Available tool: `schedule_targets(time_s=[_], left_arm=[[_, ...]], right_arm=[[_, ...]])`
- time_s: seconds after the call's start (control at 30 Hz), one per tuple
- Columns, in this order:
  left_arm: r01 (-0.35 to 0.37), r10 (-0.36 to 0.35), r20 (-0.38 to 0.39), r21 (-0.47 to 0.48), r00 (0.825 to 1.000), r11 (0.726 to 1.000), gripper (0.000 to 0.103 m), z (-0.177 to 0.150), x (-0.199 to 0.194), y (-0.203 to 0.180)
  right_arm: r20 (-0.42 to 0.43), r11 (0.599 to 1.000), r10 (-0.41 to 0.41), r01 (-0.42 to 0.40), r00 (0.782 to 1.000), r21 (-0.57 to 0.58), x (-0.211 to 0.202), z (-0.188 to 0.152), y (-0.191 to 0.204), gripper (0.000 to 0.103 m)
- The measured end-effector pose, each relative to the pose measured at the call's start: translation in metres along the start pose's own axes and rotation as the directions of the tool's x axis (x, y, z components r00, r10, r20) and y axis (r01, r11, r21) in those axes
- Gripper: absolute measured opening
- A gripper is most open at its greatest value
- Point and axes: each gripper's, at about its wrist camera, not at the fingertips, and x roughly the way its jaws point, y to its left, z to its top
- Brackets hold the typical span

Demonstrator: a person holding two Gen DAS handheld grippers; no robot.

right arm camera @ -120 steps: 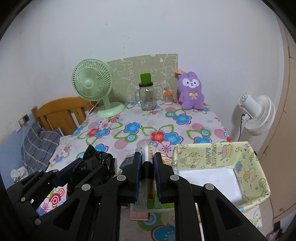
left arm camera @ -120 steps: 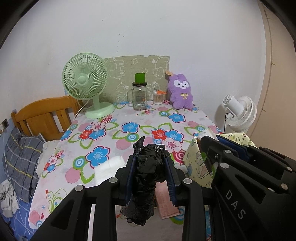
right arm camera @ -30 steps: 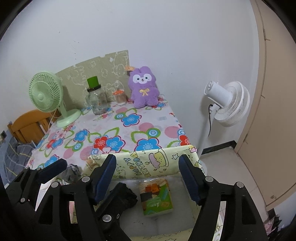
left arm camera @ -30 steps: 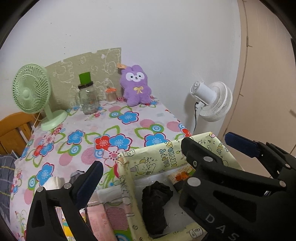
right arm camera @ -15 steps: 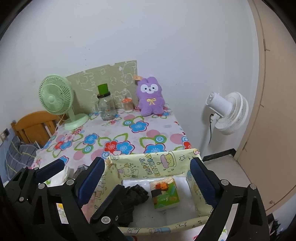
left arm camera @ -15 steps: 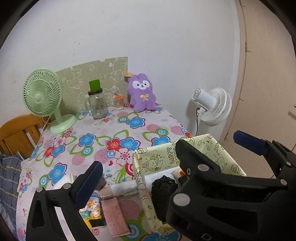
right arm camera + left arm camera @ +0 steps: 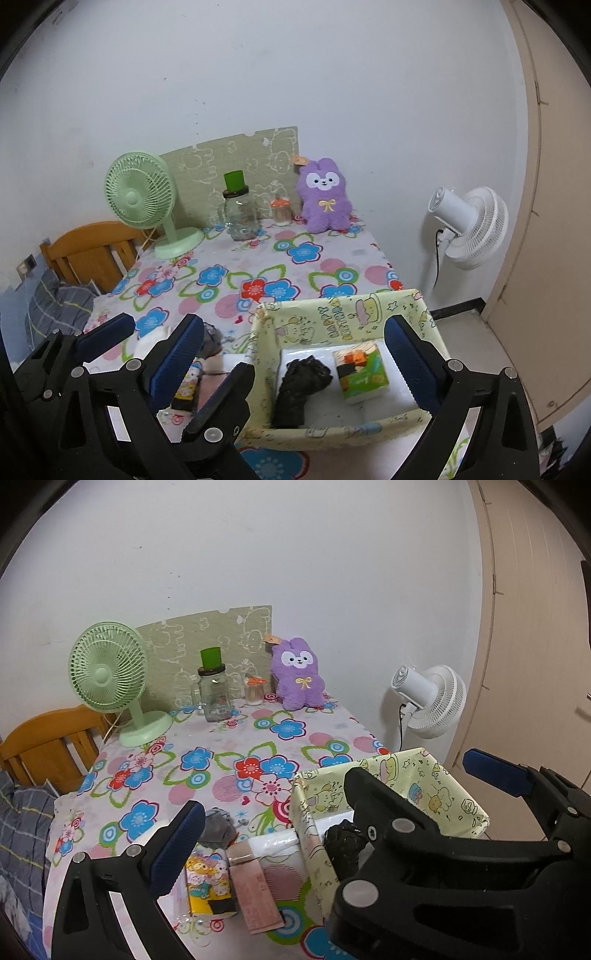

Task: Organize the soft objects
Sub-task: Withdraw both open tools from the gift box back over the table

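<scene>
A yellow patterned storage box [image 7: 343, 321] stands at the table's near right edge; it also shows in the left wrist view [image 7: 432, 794]. Inside lie a crumpled black bag [image 7: 301, 384] and a green tissue pack [image 7: 360, 371]. The black bag [image 7: 345, 840] is partly hidden in the left wrist view. My right gripper [image 7: 295, 354] is open and empty above the box. My left gripper [image 7: 332, 801] is open and empty, above the box's left wall. A grey cloth [image 7: 218, 829], a pink packet [image 7: 255, 893] and a yellow cartoon pack [image 7: 208, 886] lie left of the box.
On the floral tablecloth [image 7: 258, 266] at the back stand a green fan [image 7: 142, 199], a glass jar with green lid [image 7: 240, 210], a small jar [image 7: 280, 210] and a purple plush bunny [image 7: 325, 199]. A white floor fan [image 7: 469, 225] stands right; a wooden chair [image 7: 96, 251] left.
Both grippers let go of the black bag and the tissue pack into the box, opened wide, and have since drawn back and up from the box.
</scene>
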Motion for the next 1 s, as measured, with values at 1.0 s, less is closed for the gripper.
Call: schedule_targets(time_s=[1.0], left_arm=[[-0.033, 0.032, -0.029, -0.042, 0.999, 0.999, 0.098, -0.033, -0.011, 0.051]], right_arm=[[-0.036, 0.998, 0.043, -0.045, 0.998, -0.047, 0.007, -0.026, 0.060, 0.097]])
